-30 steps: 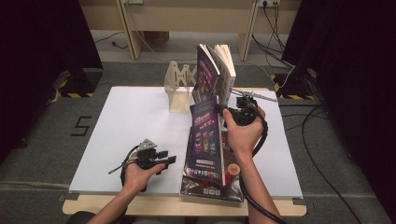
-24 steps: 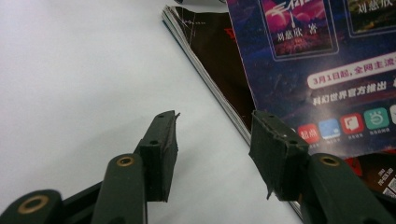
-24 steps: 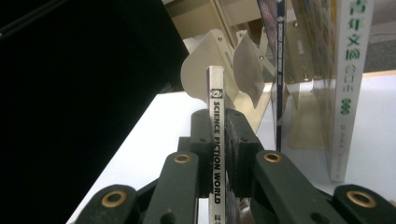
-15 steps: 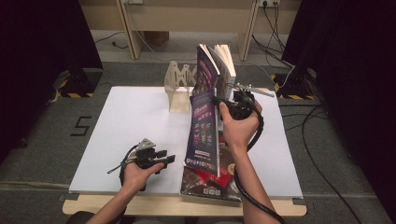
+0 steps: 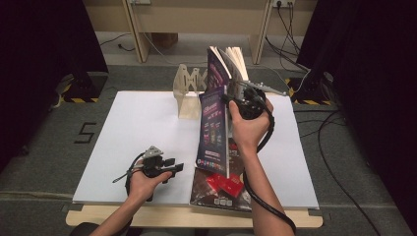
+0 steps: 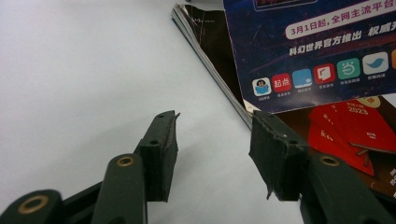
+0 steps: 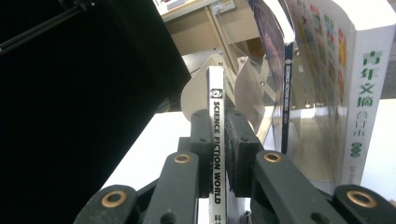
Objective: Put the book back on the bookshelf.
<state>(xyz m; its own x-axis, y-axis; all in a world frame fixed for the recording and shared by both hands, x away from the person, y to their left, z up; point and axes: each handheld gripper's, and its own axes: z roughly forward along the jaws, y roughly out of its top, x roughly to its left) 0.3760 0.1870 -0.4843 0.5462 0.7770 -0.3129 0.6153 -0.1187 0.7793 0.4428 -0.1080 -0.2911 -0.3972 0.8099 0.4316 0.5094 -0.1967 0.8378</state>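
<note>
White desk [image 5: 147, 128] under dark curtains carries a wooden book rack [image 5: 189, 91] at its far edge, with two books [image 5: 228, 61] already standing there. One magazine [image 7: 215, 135] is lifted upright, spine toward the camera, long axis vertical, clamped by the right gripper [image 5: 246, 105] whose fingers close on its spine, near the rack but not yet slotted in. Another magazine [image 5: 219, 189] lies flat at the near edge, probably waiting its turn. Resting left of it, the left gripper [image 5: 162, 167] has its fingers apart and empty.
</note>
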